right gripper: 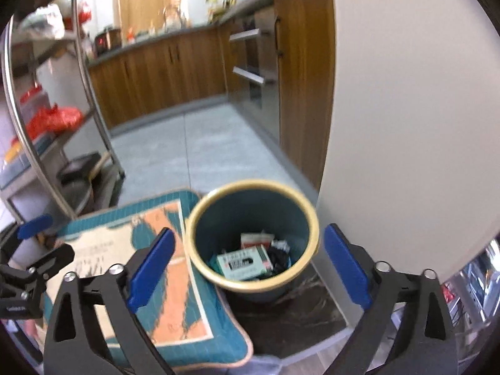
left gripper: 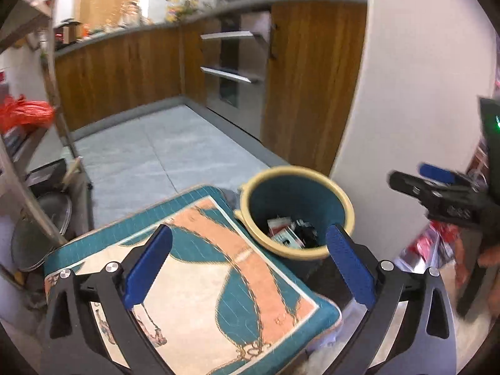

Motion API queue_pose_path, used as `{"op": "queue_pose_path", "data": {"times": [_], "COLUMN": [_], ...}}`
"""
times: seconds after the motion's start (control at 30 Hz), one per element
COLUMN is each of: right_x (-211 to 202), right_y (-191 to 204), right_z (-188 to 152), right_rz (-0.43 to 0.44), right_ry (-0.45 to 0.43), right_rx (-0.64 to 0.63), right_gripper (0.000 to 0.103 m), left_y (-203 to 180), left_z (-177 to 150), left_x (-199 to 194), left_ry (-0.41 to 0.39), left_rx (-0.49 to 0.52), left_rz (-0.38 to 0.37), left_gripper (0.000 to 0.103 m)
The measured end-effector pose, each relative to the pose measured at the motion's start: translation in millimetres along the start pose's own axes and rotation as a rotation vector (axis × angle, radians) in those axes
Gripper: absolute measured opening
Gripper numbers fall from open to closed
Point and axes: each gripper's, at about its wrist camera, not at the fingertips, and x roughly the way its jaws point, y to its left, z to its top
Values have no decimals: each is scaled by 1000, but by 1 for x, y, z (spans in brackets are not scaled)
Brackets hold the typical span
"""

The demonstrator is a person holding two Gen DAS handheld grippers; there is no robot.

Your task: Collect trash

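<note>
— Right wrist view: where's your trash?

— Low centre of the frame, in the teal bin [right gripper: 253, 237]: flat cartons [right gripper: 245, 261] and dark wrappers on its bottom. You'd find them light, thin, easily crushed; pinch a carton by its edge.

— Beside it?

— The patterned cushion [right gripper: 175, 284], touching the bin's left rim.

— Your tongs?

— Right tongs [right gripper: 248, 268] spread wide, holding nothing, angled down above the bin. Left tongs [left gripper: 248, 268] equally wide, empty, over the cushion.
</note>
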Motion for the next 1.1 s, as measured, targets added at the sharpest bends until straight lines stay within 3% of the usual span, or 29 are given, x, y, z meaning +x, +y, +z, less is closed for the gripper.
{"op": "queue_pose_path", "data": {"times": [0.23, 0.33, 0.5, 1.1], "right_x": [-13, -10, -10, -9], "right_y": [10, 20, 30, 36], "right_z": [-1, -2, -4, -7], "right_rz": [-37, -60, -67, -85], "right_ry": [-88, -95, -94, -90], "right_rx": [7, -22, -68, -83], "right_gripper": [98, 98, 98, 98], "left_y": [10, 8, 4, 5], "left_z": [0, -1, -4, -6], "left_x": [-1, 3, -5, -12], "left_ry": [-42, -26, -53, -55], "left_rx": [-76, -64, -22, -42], "left_rz": [66, 144, 153, 130], "left_gripper": [97, 97, 98, 98]}}
